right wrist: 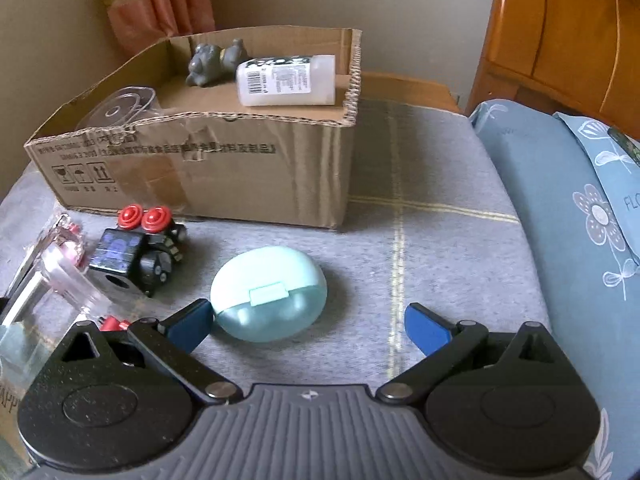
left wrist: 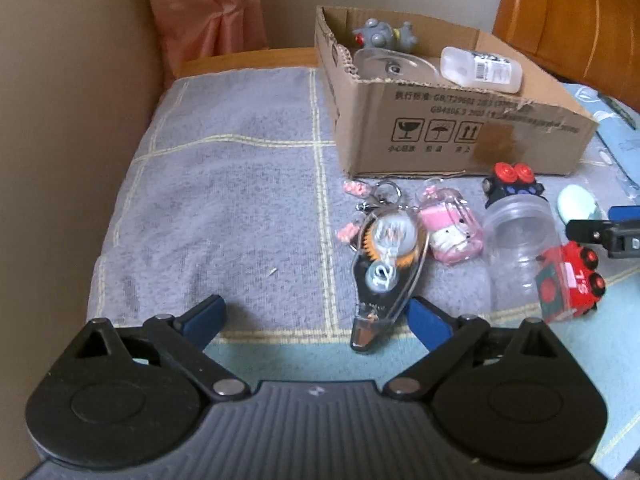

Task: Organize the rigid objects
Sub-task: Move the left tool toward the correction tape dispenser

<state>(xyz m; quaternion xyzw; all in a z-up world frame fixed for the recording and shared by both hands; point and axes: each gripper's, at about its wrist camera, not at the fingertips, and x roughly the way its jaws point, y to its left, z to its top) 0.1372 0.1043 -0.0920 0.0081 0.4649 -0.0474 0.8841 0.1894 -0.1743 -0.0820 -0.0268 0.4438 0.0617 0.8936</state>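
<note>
A cardboard box (left wrist: pixel 460 136) (right wrist: pixel 224 168) stands on the grey towel and holds a grey toy figure (left wrist: pixel 384 34) (right wrist: pixel 214 62), a white bottle (left wrist: pixel 480 69) (right wrist: pixel 286 80) and a clear plastic piece (right wrist: pixel 120 110). In front of it lie a correction tape dispenser (left wrist: pixel 384 268), a pink keychain (left wrist: pixel 450 232), a clear jar (left wrist: pixel 520 236), a black toy with red knobs (left wrist: pixel 510 184) (right wrist: pixel 140 244), a red toy car (left wrist: pixel 572 284) and a mint oval case (right wrist: pixel 268 294) (left wrist: pixel 576 202). My left gripper (left wrist: pixel 316 316) is open, its right finger beside the dispenser. My right gripper (right wrist: pixel 308 324) is open, its left finger touching the mint case.
A wooden headboard (right wrist: pixel 560 40) stands at the right, with a blue floral pillow (right wrist: pixel 580 220) below it. A pink curtain (left wrist: pixel 208 8) hangs at the back left beside a beige wall. The towel (left wrist: pixel 224 208) covers the bed's left part.
</note>
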